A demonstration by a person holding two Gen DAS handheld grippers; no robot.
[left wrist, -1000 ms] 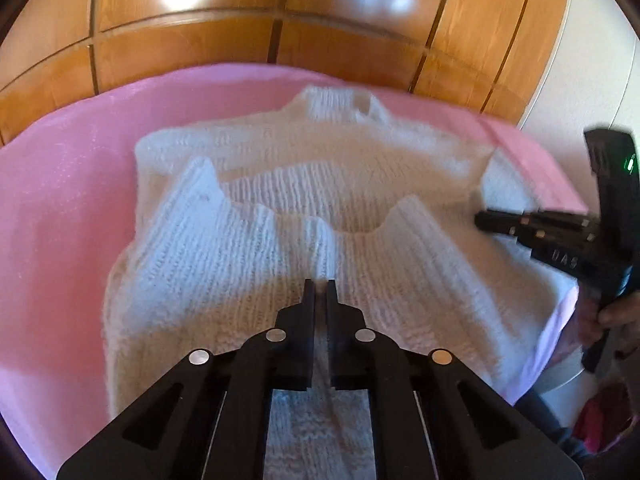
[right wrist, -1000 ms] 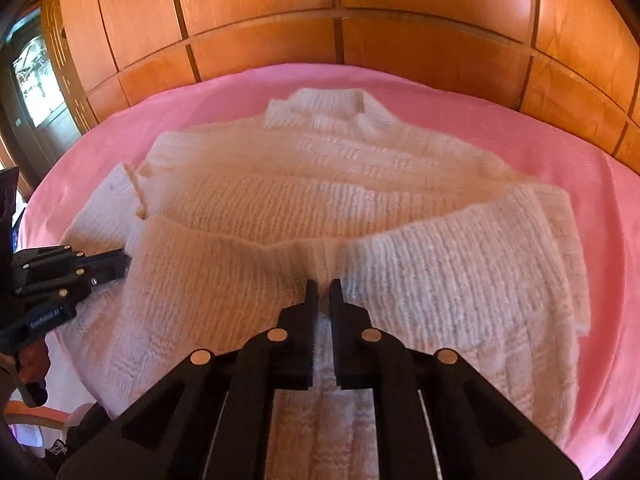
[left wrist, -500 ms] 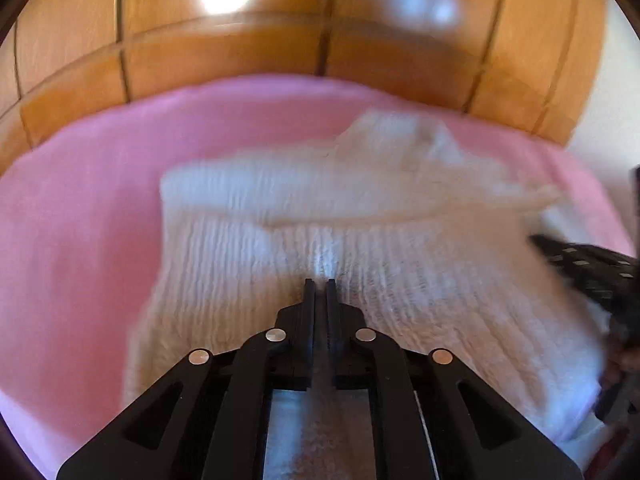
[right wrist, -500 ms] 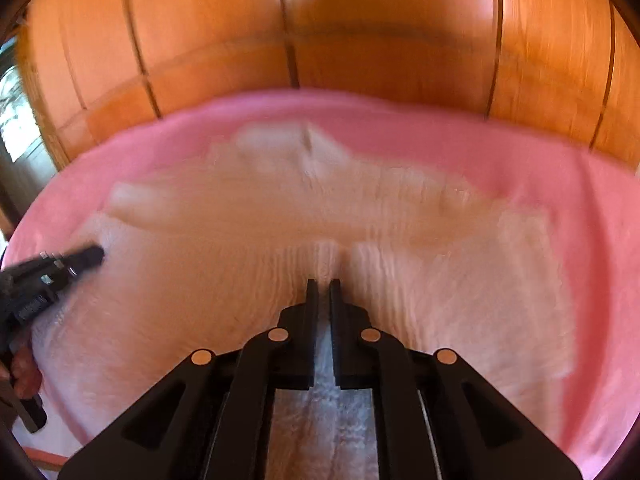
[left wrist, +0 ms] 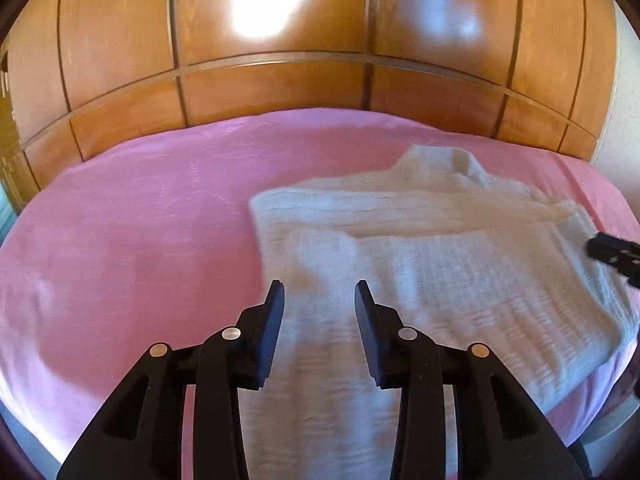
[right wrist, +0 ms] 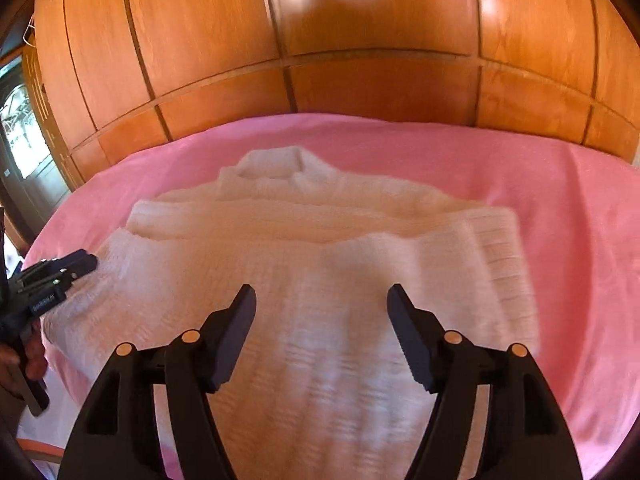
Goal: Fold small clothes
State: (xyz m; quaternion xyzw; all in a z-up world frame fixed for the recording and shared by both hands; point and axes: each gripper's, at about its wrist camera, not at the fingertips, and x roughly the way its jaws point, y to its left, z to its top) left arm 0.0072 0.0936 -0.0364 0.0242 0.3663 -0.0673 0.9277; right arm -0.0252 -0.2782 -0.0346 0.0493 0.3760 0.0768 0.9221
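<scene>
A white knitted sweater (left wrist: 420,264) lies on the pink bed cover (left wrist: 140,220), its lower half folded up over the chest and its collar at the far end. It also shows in the right wrist view (right wrist: 320,272). My left gripper (left wrist: 319,300) is open and empty, just above the sweater's near left part. My right gripper (right wrist: 322,304) is open wide and empty above the sweater's near middle. Each gripper shows in the other's view: the right one at the right edge (left wrist: 612,256), the left one at the left edge (right wrist: 56,280).
A wooden panelled wardrobe (left wrist: 320,60) stands along the far side of the bed. The pink cover (right wrist: 580,240) stretches to the left and right of the sweater. A doorway or window (right wrist: 20,128) shows at the far left.
Both grippers were shut on the sweater's hem and carried it forward over the chest. Now both have opened, let the fabric go and pulled back; the left view has swung left.
</scene>
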